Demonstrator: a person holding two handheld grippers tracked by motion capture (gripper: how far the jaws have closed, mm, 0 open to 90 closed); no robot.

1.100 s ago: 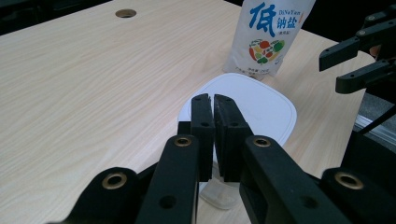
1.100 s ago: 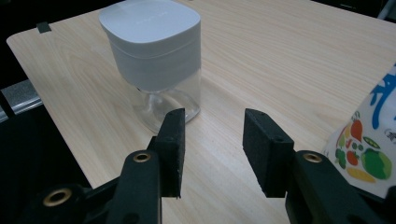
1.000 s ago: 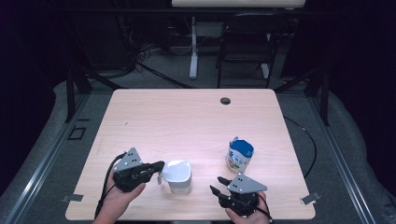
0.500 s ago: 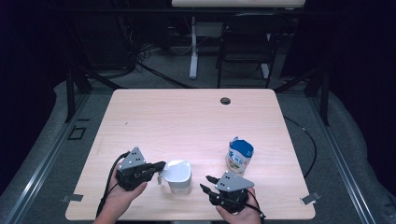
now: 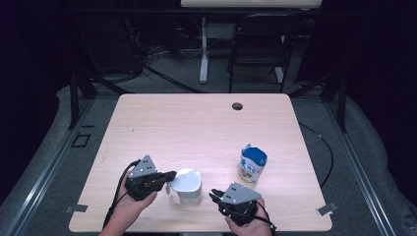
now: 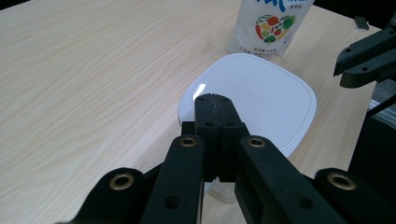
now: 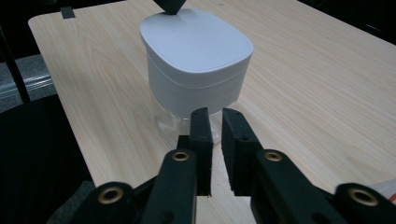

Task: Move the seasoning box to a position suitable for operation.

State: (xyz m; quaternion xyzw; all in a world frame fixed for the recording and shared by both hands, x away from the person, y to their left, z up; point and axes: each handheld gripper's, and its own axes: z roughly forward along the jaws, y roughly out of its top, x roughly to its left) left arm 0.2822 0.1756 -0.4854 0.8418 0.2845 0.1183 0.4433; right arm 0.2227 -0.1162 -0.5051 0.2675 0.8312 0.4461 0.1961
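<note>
high view: white lidded container sits near the front edge of the table, between the 2 grippers. left gripper is the nearer one, its tips right at the container's left edge at lid height. right gripper is just off the container's front-right corner, apart from it, pointing toward it. blue-topped pouch stands upright to the right of the container and a bit farther back, well clear of both hands.

left gripper view: left gripper jaws pressed together, nothing between them, tips resting over the near rim of the lid; contact looks likely, cannot tell for sure. container lies straight ahead of the claw. pouch behind the container.

right gripper view: right gripper jaws narrow, a thin gap, nothing in it; they have just been closing. container lies straight ahead and slightly above the tips, which sit low by its clear base. lid is a rounded square, no real long axis. other gripper's tip touches the far lid edge at top.

vs 1 s ago: right hand has shifted left toward the container, away from the pouch, and its jaws went from spread to nearly shut. left hand, container, pouch unchanged.
</note>
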